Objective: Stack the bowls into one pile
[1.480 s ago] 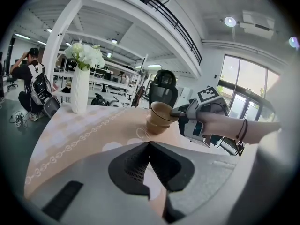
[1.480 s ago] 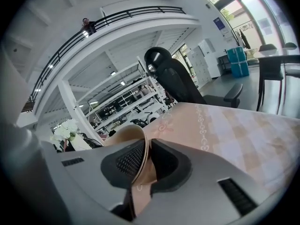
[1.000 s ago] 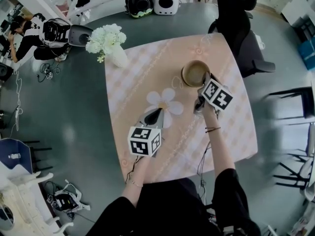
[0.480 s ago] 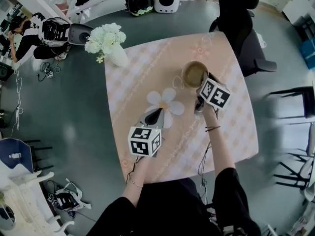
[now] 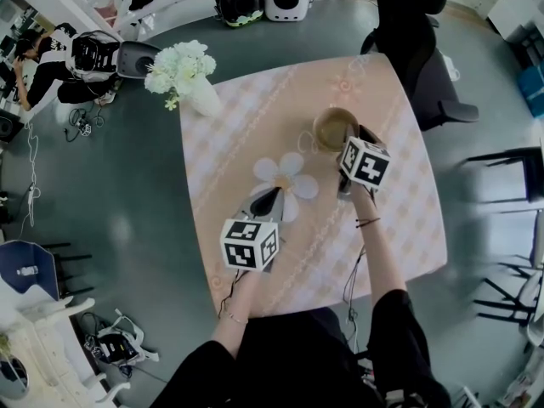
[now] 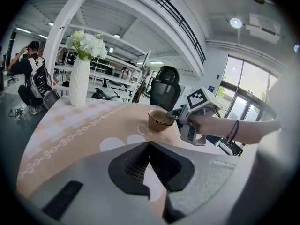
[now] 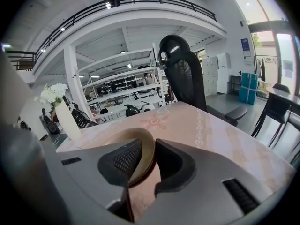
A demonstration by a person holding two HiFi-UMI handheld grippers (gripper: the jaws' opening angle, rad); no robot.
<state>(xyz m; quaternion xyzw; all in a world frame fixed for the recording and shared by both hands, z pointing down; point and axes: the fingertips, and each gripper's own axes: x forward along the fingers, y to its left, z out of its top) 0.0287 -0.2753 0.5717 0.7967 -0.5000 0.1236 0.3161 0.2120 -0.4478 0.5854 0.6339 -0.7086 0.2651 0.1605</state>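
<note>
Letting go of the bowl (image 5: 334, 127) is judged the step in hand: the right gripper (image 7: 150, 149) has just been opening, and the rim is seen between half-parted jaws, against one pad and clear of the other. The jaws should be widened and drawn straight back so nothing is dragged. The bowl, seemingly nested ones, is set far right on the table (image 5: 255, 109), with nothing seen inside. The left gripper (image 6: 150, 145) is held closed and empty, nearer. White flowers (image 5: 181, 65) are held in the vase (image 5: 202, 99), far left

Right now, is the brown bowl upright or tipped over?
Upright. The bowl stands on its base on the table, mouth facing up in the head view.
</note>
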